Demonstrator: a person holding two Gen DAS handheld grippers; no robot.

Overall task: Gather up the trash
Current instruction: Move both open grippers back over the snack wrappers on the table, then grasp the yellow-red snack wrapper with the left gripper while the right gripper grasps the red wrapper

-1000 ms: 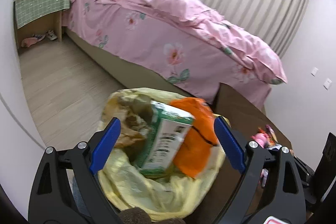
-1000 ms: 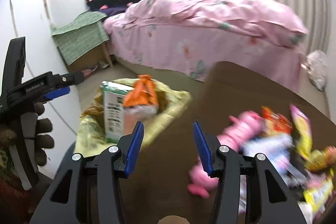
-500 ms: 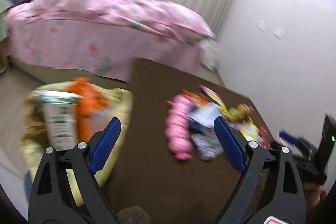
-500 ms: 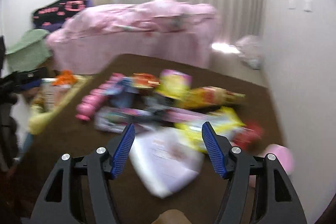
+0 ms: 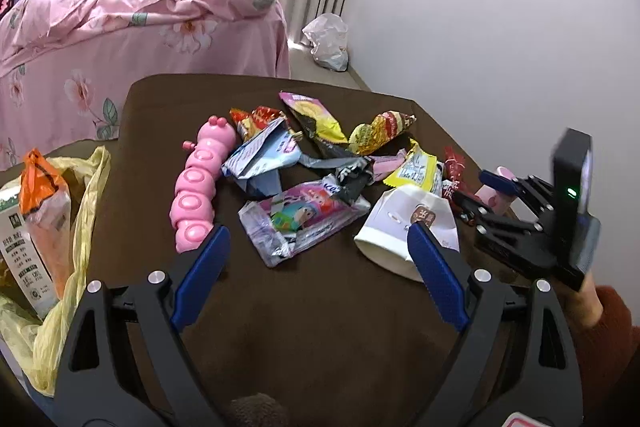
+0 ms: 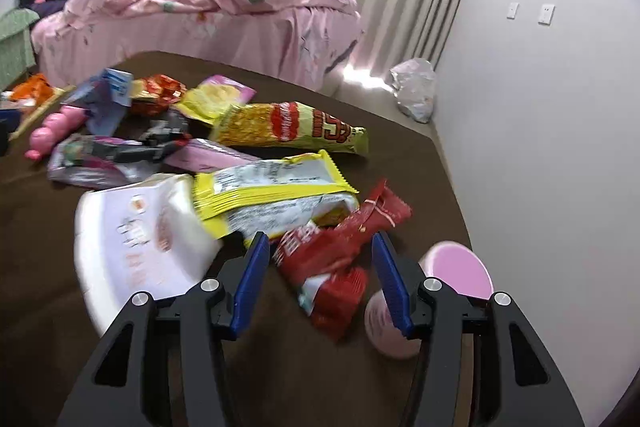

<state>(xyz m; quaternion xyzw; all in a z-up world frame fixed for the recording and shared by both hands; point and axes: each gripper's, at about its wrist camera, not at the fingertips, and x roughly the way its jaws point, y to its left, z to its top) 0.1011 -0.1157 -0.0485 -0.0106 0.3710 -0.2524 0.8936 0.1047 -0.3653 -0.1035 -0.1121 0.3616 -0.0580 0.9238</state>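
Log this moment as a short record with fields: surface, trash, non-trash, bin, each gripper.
surface: brown table
trash: wrapper pile, white paper cup lying on its side, red wrapper
non-trash: pink caterpillar toy
bin: yellow trash bag at the table's left edge, partly filled
left gripper: open, empty
right gripper: open, over the red wrapper

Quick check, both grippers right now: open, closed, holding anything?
Left gripper: open, empty, above the brown table.
Right gripper: open, holding nothing, straddling the red wrapper.
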